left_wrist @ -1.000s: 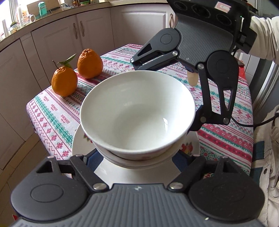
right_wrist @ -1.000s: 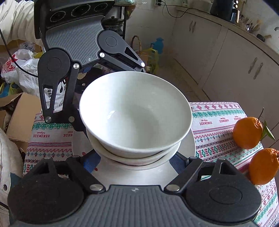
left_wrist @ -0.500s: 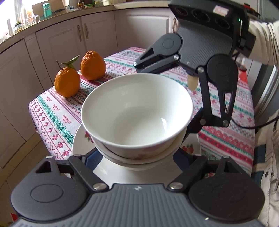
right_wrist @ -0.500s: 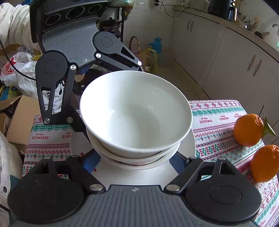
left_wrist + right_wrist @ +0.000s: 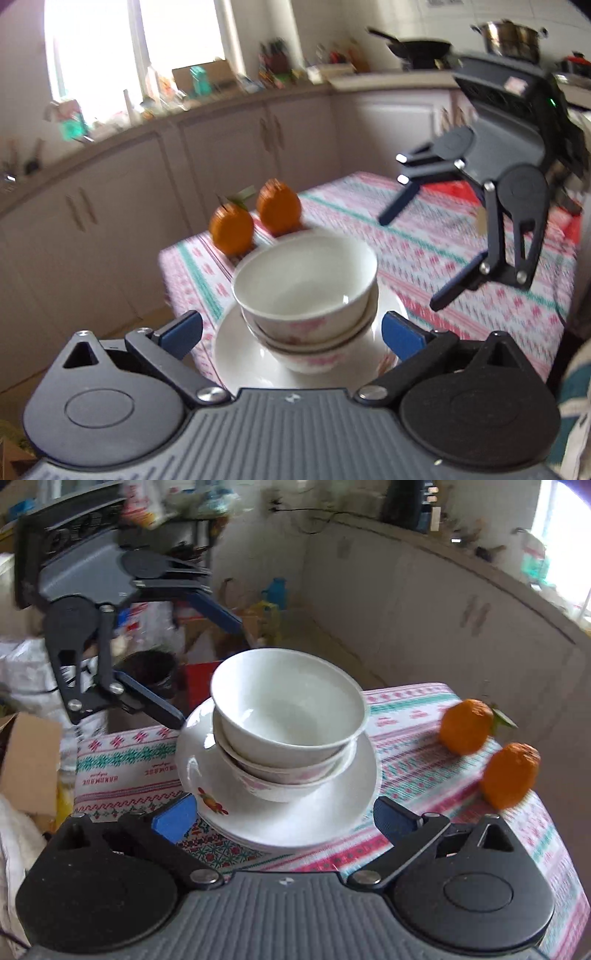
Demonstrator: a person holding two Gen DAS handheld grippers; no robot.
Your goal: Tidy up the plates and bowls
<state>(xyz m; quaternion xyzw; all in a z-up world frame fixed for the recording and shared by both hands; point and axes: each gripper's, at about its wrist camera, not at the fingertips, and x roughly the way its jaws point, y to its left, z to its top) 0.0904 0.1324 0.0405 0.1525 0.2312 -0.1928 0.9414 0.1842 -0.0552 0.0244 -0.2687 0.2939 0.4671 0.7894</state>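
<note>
Both grippers stand spread wide with nothing between the jaws, which have just been opening: left gripper (image 5: 291, 330) on one side of the bowl stack, right gripper (image 5: 282, 819) opposite, each clear of the china. Top bowl (image 5: 288, 709) nests in the lower bowl (image 5: 280, 782), which sits on the plate (image 5: 332, 808), so the stack looks finished (probably why both let go). The plate rests on the patterned tablecloth (image 5: 424, 768). Two oranges (image 5: 467, 725) lie near the stack, apart from it.
</note>
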